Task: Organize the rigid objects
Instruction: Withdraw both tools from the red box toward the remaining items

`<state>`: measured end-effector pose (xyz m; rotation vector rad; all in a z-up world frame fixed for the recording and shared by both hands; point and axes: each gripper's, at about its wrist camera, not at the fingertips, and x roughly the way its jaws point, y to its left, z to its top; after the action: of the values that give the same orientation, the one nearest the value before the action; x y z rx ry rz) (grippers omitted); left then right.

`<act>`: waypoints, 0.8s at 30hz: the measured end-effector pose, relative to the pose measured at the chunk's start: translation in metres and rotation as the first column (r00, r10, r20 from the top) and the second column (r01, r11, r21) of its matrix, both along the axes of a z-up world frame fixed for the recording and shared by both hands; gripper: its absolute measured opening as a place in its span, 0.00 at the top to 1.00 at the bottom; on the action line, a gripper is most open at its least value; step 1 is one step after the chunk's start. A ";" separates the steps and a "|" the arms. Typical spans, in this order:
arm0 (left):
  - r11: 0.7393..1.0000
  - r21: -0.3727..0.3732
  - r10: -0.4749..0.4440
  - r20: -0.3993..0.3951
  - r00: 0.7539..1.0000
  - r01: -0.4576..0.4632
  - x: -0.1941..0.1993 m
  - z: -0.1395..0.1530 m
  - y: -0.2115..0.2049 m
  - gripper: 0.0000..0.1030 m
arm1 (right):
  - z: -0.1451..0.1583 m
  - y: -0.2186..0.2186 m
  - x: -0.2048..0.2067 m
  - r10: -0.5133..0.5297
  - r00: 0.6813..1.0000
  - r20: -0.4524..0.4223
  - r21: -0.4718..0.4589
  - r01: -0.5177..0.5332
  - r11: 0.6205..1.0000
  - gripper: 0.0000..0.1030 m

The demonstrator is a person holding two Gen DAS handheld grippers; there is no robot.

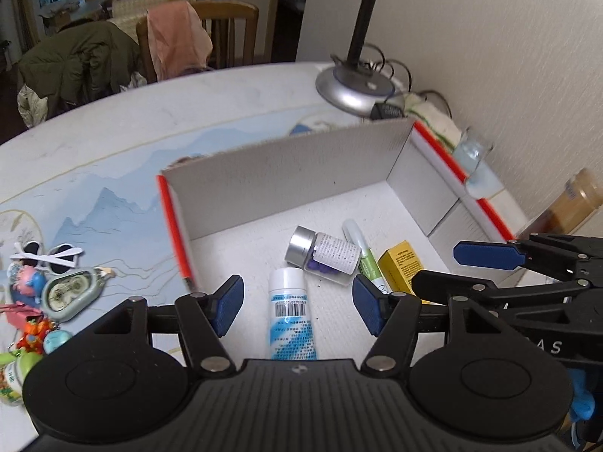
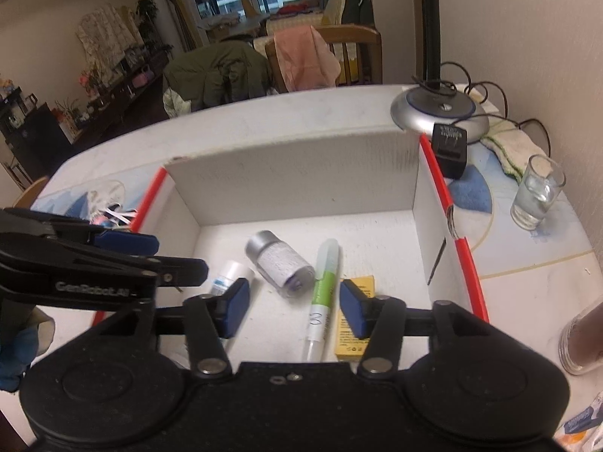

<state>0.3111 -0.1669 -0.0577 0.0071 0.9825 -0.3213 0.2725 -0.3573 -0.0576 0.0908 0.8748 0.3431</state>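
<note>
While both grippers hang over it with parted, empty jaws, the white box (image 2: 294,184) stands near the table's (image 1: 113,132) wall edge; on its floor lie the tube (image 1: 292,316), bottle (image 1: 324,254), green pen (image 2: 322,290) and, probably cardboard, yellow carton (image 1: 401,263), under left gripper (image 1: 297,305) and right gripper (image 2: 294,309).

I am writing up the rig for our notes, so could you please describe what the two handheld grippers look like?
Both match: the left gripper and right gripper have matte black bodies with ribbed tops, two round black discs, silver rivets at the linkages, and flat blue pads on the fingers. White lettering reading GenRobot.AI runs along the side of the left one. Something blue shows behind each tool, perhaps a glove; I cannot tell.
</note>
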 end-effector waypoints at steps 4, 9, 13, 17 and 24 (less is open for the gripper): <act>1.000 -0.018 0.014 0.047 0.999 -0.013 -0.017 0.015 0.016 0.37 | 0.011 0.008 -0.012 0.005 1.000 0.031 0.003 -0.006 1.000 0.38; 0.998 -0.049 0.031 0.079 0.996 -0.028 -0.038 0.026 0.039 0.31 | 0.024 0.018 -0.024 -0.015 0.997 0.070 0.004 0.014 1.000 0.31; 0.997 -0.068 0.042 0.101 0.994 -0.035 -0.054 0.032 0.062 0.29 | 0.033 0.031 -0.035 -0.017 0.996 0.088 0.015 0.016 1.000 0.22; 0.996 -0.074 0.063 0.119 0.991 -0.055 -0.069 0.036 0.090 0.20 | 0.040 0.050 -0.048 -0.036 0.994 0.107 0.027 0.034 0.999 0.15; 0.993 -0.080 0.100 0.125 0.987 -0.091 -0.083 0.038 0.147 0.14 | 0.045 0.090 -0.066 -0.059 0.992 0.112 0.052 0.053 0.997 0.05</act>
<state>0.2276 -0.0194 -0.0199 -0.0854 0.8397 -0.2652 0.2069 -0.2670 -0.0129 0.1393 0.7498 0.3142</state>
